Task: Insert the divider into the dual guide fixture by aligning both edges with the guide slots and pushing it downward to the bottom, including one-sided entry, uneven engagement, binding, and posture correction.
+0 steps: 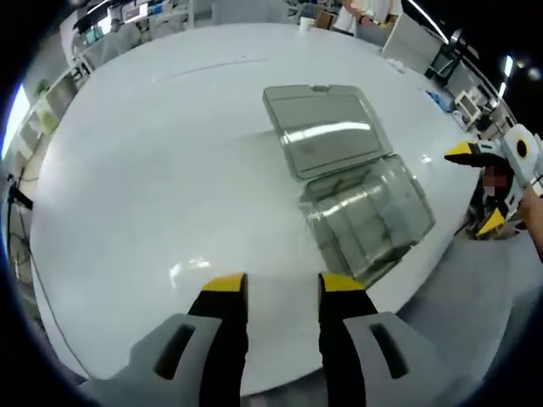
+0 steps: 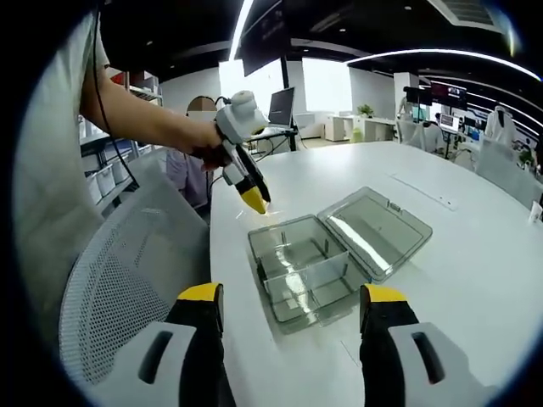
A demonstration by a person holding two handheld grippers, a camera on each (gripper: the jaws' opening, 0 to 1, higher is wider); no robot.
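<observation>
Yellow-tipped jaws of the left tool (image 1: 282, 284) stand a little apart over the white tabletop (image 1: 153, 186), holding nothing. Just beyond them, near the tabletop's edge, sits a clear plastic box (image 1: 369, 216) with its hinged lid (image 1: 322, 127) folded flat open on the far side.

From the right gripper view, the right tool (image 2: 293, 294) hangs above the tabletop's edge with its jaws wide apart and empty. The box (image 2: 301, 267) lies ahead of it, and thin upright dividers (image 2: 327, 248) stand inside, splitting it into compartments; whether they are fully seated I cannot tell. The lid (image 2: 377, 229) lies to the box's right. The left tool (image 2: 253, 201) hovers just beyond the box's far corner, gripped by a person's hand (image 2: 199, 140). A white mesh chair (image 2: 127, 280) stands beside the tabletop.
</observation>
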